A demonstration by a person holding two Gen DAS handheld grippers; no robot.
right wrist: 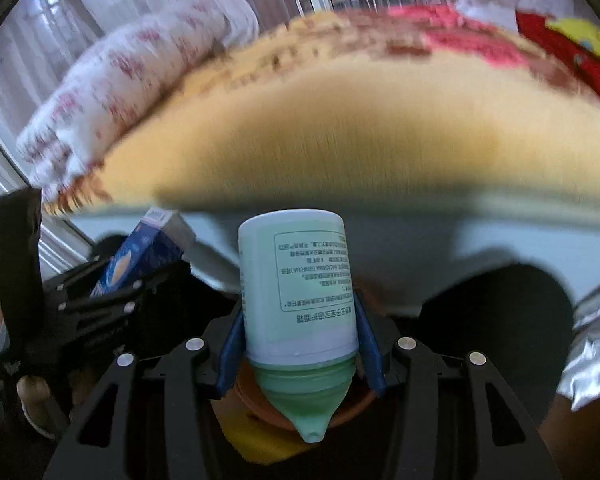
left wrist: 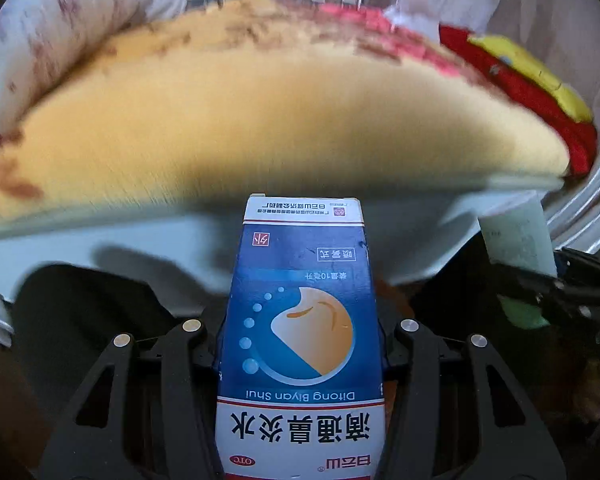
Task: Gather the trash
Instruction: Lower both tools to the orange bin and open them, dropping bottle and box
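Observation:
In the left wrist view, a blue and white medicine box (left wrist: 300, 320) stands upright between the fingers of my left gripper (left wrist: 300, 344), which is shut on its sides. In the right wrist view, a pale green plastic bottle (right wrist: 300, 280) is clamped between the blue pads (right wrist: 230, 352) of my right gripper (right wrist: 300, 336), its pointed cap toward the camera. Each view shows the other gripper beside it. The right gripper (left wrist: 540, 292) holds the bottle (left wrist: 516, 240) at the right. The left gripper (right wrist: 112, 284) holds the box (right wrist: 140, 256) at the left.
A bed with a yellow blanket (left wrist: 280, 112) fills the space ahead, blurred by motion. A white floral quilt (right wrist: 120, 92) lies at its left, and red and yellow cloth (left wrist: 532, 80) at its right. Crinkled silver foil (right wrist: 592, 352) lies at the right. Orange and yellow items (right wrist: 260, 436) show below the bottle.

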